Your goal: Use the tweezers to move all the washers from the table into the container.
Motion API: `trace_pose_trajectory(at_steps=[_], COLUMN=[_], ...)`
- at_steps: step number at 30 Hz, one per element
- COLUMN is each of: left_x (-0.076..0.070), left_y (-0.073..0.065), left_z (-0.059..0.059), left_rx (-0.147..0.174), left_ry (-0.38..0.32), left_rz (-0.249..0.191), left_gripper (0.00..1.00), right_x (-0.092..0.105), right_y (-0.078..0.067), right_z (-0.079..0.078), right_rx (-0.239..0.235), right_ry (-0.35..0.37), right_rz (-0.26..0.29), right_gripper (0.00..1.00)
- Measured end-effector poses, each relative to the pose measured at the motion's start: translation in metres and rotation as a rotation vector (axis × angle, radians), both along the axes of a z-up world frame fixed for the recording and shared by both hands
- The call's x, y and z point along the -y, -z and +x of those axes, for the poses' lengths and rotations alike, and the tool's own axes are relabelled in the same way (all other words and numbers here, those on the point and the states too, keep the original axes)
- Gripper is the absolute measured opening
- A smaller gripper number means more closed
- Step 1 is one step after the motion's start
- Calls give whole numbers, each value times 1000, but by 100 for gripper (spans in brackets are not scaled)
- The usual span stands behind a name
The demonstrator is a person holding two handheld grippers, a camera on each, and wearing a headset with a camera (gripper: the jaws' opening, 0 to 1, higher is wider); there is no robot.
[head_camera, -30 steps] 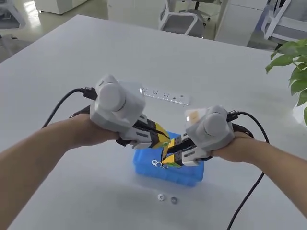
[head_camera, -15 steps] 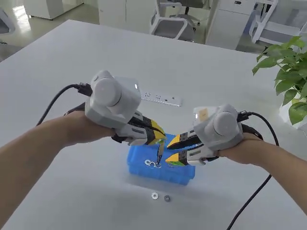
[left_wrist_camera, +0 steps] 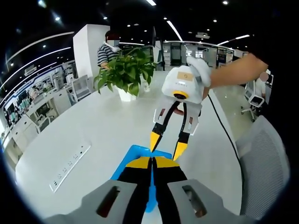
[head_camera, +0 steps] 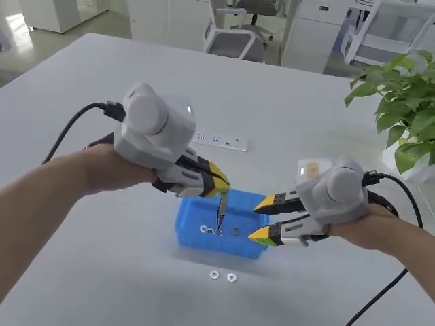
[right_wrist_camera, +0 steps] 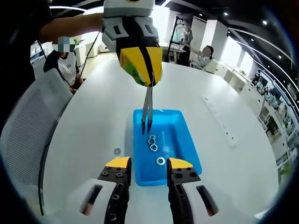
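The left gripper (head_camera: 221, 186) has its jaws pressed together on the top of the thin metal tweezers (head_camera: 220, 209). These hang nearly upright, with their tips just over the shallow blue plastic container (head_camera: 217, 247). I cannot tell whether a washer sits between the tips. The right gripper (head_camera: 262, 219) hovers beside the right end of the container with its jaws apart and nothing between them. Several small round metal washers (head_camera: 219, 232) lie flat inside the container. Two more loose washers (head_camera: 214, 275) lie on the white desk (head_camera: 95, 272), just in front of the container's near wall.

I judge the washers to be very light, hard and smooth, and lying flat they give little to catch. The tweezers should probably pinch across the ring, with one tip through the hole. The tweezers look springy and could turn in the jaws if pushed against the desk.

The desk around is wide and open. The white power strip (head_camera: 219, 140) lies well apart behind the container, and the low container wall is the only edge to lift over.
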State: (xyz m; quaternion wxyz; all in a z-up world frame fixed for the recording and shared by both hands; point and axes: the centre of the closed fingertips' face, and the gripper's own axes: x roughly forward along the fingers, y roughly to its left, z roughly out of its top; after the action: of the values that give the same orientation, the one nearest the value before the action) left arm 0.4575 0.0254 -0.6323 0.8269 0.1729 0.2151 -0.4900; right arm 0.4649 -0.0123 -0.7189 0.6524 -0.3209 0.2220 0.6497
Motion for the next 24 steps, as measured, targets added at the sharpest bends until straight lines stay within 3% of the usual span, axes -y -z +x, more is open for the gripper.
trace_pose_trajectory(at_steps=[14, 24], left_x=[6, 9], left_y=[0, 9], left_z=[-20, -35], left_rx=[-26, -48], left_ry=[31, 45], left_rz=[7, 6], left_gripper=[5, 5], right_x=[25, 32], right_y=[-3, -6], right_z=[-8, -18], right_rx=[-7, -23], right_ry=[134, 217], right_rz=[33, 68], right_gripper=[53, 66])
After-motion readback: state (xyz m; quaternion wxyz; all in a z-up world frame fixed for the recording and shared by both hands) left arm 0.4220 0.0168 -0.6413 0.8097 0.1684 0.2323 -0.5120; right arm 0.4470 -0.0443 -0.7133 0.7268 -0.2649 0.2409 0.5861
